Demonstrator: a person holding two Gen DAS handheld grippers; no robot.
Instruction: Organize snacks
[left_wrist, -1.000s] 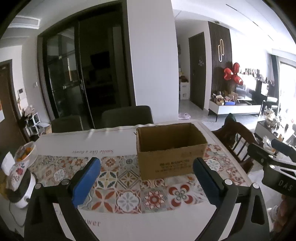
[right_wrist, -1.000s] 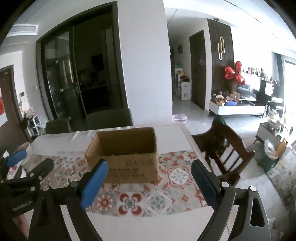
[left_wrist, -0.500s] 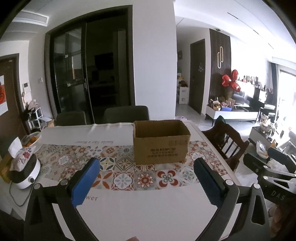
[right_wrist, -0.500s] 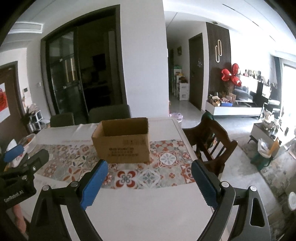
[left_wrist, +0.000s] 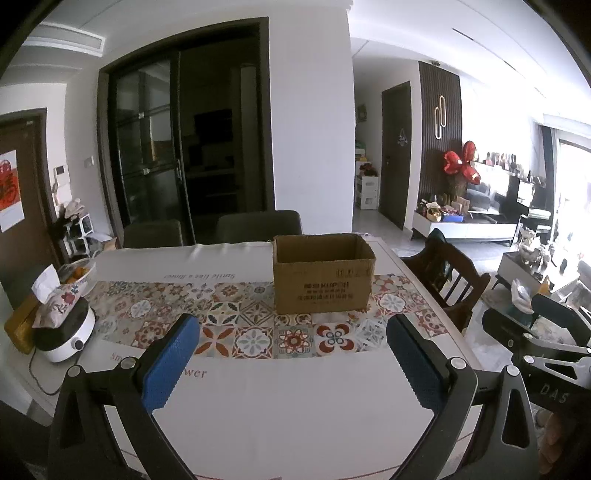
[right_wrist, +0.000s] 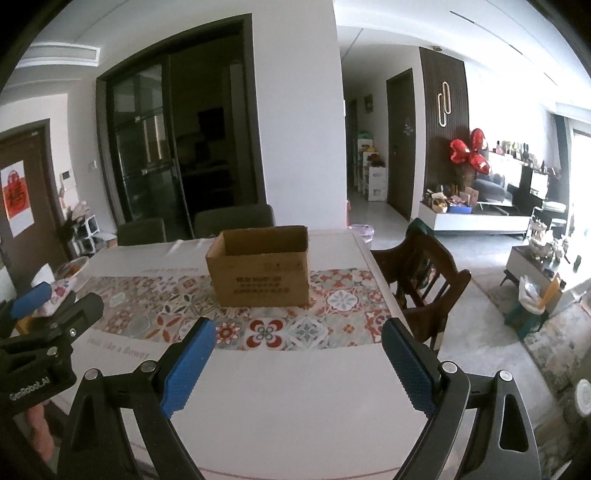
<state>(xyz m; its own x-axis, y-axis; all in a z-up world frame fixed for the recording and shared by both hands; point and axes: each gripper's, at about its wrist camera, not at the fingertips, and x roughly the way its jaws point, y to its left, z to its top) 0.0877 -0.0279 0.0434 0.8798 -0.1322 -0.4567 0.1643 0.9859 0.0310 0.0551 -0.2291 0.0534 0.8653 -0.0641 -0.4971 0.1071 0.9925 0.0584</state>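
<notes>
Indoors, a long dining table (left_wrist: 295, 398) fills both wrist views, draped in a white cloth with a band of patterned tiles printed across its middle. Dark chairs stand at its far edge and a wooden chair (right_wrist: 421, 280) sits at its right end, with a bright living room beyond. On the tiled band stands an open cardboard box (left_wrist: 322, 280), upright, flaps folded away so its mouth faces up; it is likely set there as the container for sorting snacks into. Its inside is not visible from this angle, and no loose snacks show on the cloth near it. At the table's left end sit a white round appliance (left_wrist: 62, 339) with a floral tissue pouch (left_wrist: 55, 302) resting on top, and behind them a bowl (left_wrist: 75, 273) of what may be oranges. Nearest the cameras are the two handheld tools. The left gripper (left_wrist: 291, 354) hangs over the bare white cloth, its blue pads (left_wrist: 170, 362) spread wide with nothing between them. The right gripper (right_wrist: 295, 358) is just beside it, pads equally wide apart and empty. Both aim slightly downward at the box from well back, which suggests no item is in hand yet.
</notes>
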